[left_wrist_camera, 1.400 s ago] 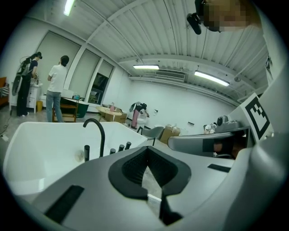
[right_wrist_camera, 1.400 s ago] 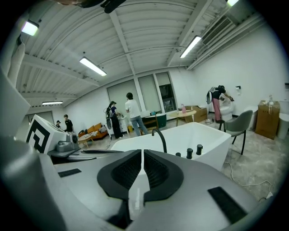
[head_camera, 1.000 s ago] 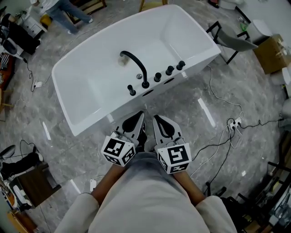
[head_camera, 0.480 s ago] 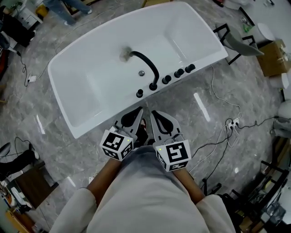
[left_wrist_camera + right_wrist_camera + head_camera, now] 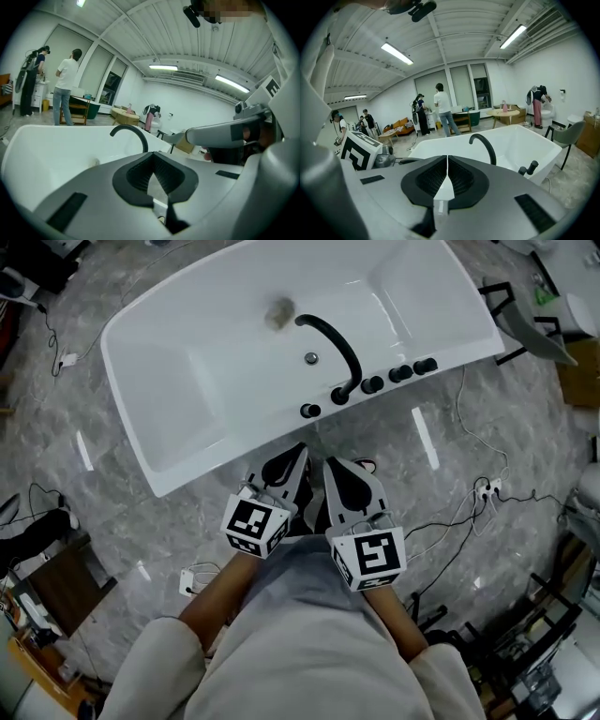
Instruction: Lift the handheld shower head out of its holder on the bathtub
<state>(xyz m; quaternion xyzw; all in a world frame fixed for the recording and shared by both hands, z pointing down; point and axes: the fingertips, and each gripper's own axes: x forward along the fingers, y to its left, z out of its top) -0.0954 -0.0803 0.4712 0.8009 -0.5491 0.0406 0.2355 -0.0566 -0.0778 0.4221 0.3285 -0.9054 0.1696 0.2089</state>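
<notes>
A white bathtub (image 5: 187,442) lies across the top of the head view. On its near rim stands a black arched spout (image 5: 333,338) amid a row of black fittings (image 5: 400,374); I cannot tell which one is the handheld shower head. In the right gripper view a taller black fitting (image 5: 532,166) shows to the right of the spout (image 5: 485,140). My left gripper (image 5: 302,454) and right gripper (image 5: 328,465) hang side by side just short of the tub's near wall. Both are shut and empty, as the left gripper view (image 5: 153,161) and the right gripper view (image 5: 447,161) confirm.
Cables and a power strip (image 5: 486,490) lie on the grey marble floor to the right. A grey chair (image 5: 534,329) stands by the tub's right end and a wooden stool (image 5: 56,587) at lower left. People (image 5: 443,110) stand far behind the tub.
Both grippers have moved forward and down toward the tub's near rim, keeping side by side and shut. The tub now sits closer to them in the head view.
</notes>
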